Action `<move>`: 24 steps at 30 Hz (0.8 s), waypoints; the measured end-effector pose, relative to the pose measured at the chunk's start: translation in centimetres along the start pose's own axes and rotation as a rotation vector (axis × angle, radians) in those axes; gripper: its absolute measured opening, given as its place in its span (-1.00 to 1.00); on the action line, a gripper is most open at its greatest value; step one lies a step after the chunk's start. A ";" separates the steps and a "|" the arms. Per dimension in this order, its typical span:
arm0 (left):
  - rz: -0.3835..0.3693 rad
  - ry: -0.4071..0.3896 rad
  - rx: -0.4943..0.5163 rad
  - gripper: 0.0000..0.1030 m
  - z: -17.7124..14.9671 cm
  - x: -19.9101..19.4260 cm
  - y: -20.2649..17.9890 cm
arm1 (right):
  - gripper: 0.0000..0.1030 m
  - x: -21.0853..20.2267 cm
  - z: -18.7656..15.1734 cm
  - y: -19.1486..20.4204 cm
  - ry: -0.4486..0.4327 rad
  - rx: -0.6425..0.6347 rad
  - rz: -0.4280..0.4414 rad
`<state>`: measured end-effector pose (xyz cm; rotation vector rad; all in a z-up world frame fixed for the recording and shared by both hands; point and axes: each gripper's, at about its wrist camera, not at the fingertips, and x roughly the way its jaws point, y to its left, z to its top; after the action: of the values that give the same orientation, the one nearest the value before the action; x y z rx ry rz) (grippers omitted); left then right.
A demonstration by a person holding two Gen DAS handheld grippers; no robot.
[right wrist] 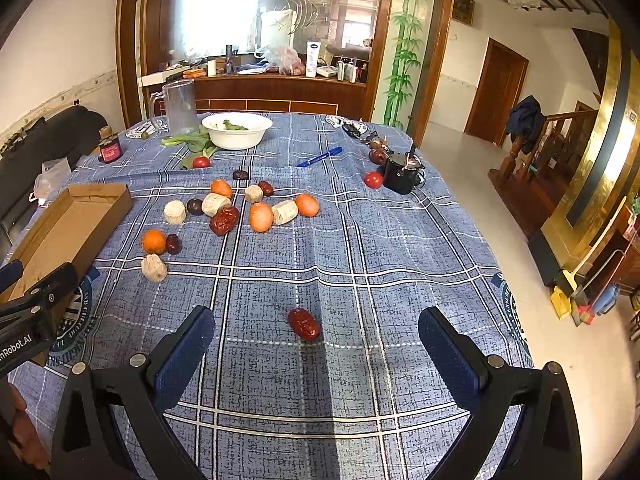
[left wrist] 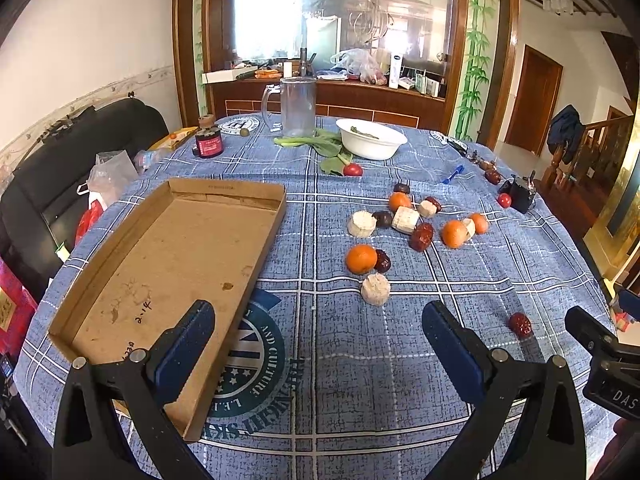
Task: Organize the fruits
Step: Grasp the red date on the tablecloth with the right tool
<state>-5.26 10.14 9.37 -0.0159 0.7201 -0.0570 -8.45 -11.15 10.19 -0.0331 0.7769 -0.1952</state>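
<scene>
Both tools, left (left wrist: 318, 344) and right (right wrist: 316, 346), agape, empty; cardboard tray (right wrist: 86, 216) partly cropped.

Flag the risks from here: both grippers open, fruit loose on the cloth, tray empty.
1. The lone red date lies between the right gripper fingers; a shallow close may roll it.
2. The oranges touch dates and pale chunks, so a grab there could knock neighbours away.
3. The left gripper straddles the cardboard tray wall and could snag it.
</scene>
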 end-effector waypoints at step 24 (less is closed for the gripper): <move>-0.006 -0.028 -0.012 1.00 0.4 -1.0 -0.6 | 0.99 0.1 -0.2 -0.9 0.007 0.023 0.000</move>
<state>-5.79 9.63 10.32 -0.0300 0.6928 -0.0586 -8.71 -12.05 10.06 -0.0103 0.7817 -0.2039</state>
